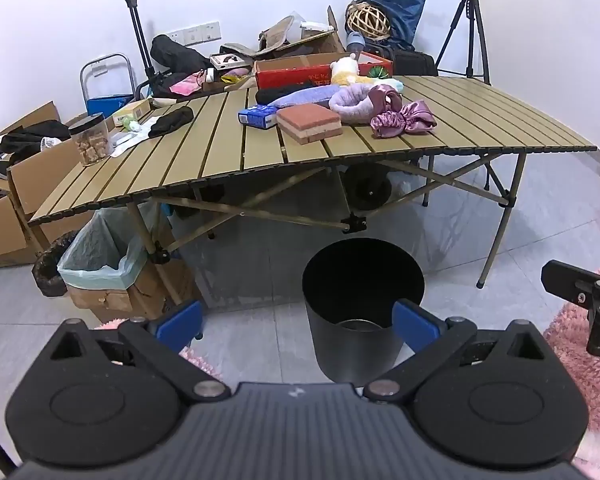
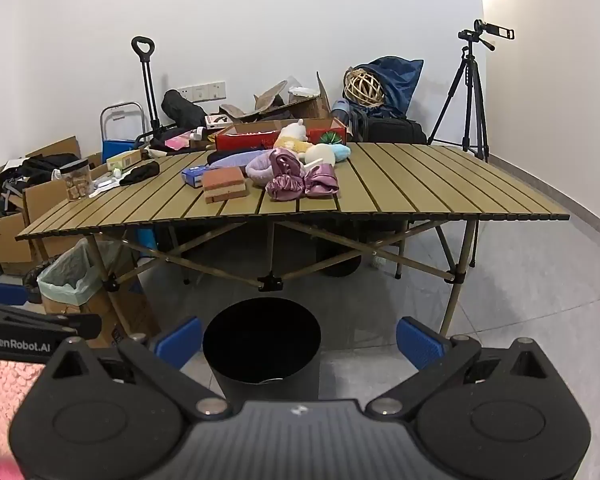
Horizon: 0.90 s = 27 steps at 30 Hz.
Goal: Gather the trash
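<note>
Black trash bin (image 1: 354, 320) upright on the floor, mouth upward, between wide-spread, empty left tongs (image 1: 298, 326).

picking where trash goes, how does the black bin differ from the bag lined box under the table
The black bin is round, dark and unlined, standing in the open in front of the table. The bag-lined box is square brown cardboard with a pale green bag, tucked by the table's left leg. Both stand upright on the floor, open-topped.

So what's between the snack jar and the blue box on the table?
A black cloth bundle lies between the jar and the blue box, with white wrappers beside it. Both views show it; the left wrist view shows it best.
</note>
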### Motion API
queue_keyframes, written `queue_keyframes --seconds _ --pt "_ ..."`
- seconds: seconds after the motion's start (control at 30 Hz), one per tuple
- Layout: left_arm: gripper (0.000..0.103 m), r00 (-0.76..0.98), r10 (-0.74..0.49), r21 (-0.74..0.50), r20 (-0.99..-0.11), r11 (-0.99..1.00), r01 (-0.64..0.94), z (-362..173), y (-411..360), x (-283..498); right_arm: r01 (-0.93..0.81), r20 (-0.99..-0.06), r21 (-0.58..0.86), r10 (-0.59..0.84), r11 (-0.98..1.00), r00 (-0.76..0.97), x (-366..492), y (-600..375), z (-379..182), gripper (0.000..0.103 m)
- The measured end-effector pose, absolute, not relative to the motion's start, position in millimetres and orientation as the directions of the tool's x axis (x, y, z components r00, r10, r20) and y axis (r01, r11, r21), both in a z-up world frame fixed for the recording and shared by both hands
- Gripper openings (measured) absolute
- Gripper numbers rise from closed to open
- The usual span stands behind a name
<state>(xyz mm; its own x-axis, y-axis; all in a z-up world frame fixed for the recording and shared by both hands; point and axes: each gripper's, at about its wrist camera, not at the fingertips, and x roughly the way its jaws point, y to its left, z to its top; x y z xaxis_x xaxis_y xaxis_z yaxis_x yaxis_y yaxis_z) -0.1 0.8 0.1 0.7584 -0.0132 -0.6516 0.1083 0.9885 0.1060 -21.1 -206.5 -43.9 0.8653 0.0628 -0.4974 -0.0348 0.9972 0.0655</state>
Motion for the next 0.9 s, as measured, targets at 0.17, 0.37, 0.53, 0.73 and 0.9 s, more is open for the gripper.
queue_keyframes --seconds 0.17,0.37,0.53,0.73,0.9 --pt "0.103 0.763 -0.005 0.114 -0.646 0.988 0.103 0.1 -0.3 -2.0 -0.035 -0.500 0.067 0.063 0.997 0.864 -20.7 -208.0 -43.8 0.103" --pt "0.103 0.759 -0.009 0.108 -0.651 0.989 0.105 -0.5 1.3 0.4 -0.034 -0.496 0.060 0.060 0.998 0.866 -22.1 -206.3 -43.2 0.103" --pt "0.103 0.757 -0.009 0.108 -0.653 0.988 0.106 1.1 -1.2 1.1 -0.035 -0.496 0.060 0.060 0.998 0.866 -21.8 -206.0 -43.4 0.103" --pt "0.103 0.756 -0.011 0.106 -0.654 0.989 0.106 0.3 -1.1 0.9 -0.034 -0.496 0.059 0.059 0.998 0.866 -21.4 -205.8 -43.7 0.103" --pt "0.103 0.756 -0.013 0.104 -0.655 0.989 0.107 -0.3 -1.4 0.5 -0.034 -0.496 0.059 0.059 0.998 0.866 -21.1 -205.5 -43.9 0.103"
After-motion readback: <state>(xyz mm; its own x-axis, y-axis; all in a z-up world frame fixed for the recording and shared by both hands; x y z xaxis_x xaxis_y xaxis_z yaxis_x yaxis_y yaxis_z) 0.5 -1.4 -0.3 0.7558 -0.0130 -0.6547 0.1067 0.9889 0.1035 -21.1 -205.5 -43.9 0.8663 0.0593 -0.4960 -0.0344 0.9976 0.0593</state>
